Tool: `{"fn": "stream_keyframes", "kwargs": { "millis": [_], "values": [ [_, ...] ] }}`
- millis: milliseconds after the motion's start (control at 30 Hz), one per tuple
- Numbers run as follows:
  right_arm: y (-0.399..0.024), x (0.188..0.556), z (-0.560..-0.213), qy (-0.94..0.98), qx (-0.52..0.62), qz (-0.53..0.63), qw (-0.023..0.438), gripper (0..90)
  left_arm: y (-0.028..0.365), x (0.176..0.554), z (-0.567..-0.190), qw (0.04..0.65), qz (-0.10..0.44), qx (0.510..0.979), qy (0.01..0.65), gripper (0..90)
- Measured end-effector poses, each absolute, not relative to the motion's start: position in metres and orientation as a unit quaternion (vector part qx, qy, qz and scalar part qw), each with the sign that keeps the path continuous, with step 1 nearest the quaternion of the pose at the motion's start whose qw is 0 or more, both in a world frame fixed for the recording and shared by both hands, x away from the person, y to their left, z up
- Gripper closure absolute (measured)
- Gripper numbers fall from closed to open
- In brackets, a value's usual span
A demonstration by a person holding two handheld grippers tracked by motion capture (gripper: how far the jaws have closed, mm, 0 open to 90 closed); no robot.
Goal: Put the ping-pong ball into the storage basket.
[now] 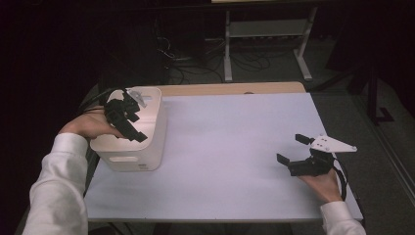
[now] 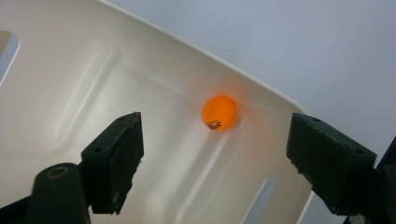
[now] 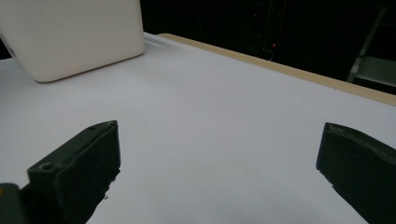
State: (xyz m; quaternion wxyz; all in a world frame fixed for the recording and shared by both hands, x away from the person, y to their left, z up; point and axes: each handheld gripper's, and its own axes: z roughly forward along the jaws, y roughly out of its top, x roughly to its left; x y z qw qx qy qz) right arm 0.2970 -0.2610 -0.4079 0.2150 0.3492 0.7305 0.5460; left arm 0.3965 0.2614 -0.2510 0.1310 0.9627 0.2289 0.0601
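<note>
A smooth white table [image 1: 220,161] with a wooden far edge stands in a dark room. The left gripper [image 1: 128,116], jaws spread, hangs over a glossy cream plastic bin [image 1: 147,147] where a round orange ball [image 2: 219,113] lies inside. The right gripper [image 1: 292,149] rests spread, empty.

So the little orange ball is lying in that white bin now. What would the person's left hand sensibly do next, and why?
Probably lift the left tool up and clear of the white bin. The orange ball lies on the bin's floor by one wall, apart from both pads, and the jaws stand open around nothing, so the drop looks finished. The right tool rests open on the table.
</note>
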Motion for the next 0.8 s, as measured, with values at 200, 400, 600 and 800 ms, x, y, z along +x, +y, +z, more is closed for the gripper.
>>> {"fn": "stream_keyframes", "kwargs": {
  "millis": [200,400,600,800],
  "values": [
    [-0.26,0.297,-0.408,0.731,0.349,0.546,0.214,0.0,0.261,0.393,-0.245,0.153,0.057,0.959,0.231,7.1],
    [-0.26,0.297,-0.407,0.73,0.349,0.546,0.215,0.0,0.261,0.387,-0.244,0.171,0.054,0.955,0.235,0.0],
    [-0.26,0.296,-0.407,0.73,0.349,0.547,0.215,0.0,0.264,0.38,-0.248,0.193,0.062,0.95,0.236,0.0],
    [-0.259,0.296,-0.407,0.731,0.349,0.546,0.216,0.0,0.27,0.372,-0.249,0.221,0.077,0.944,0.235,0.0]
  ]
}}
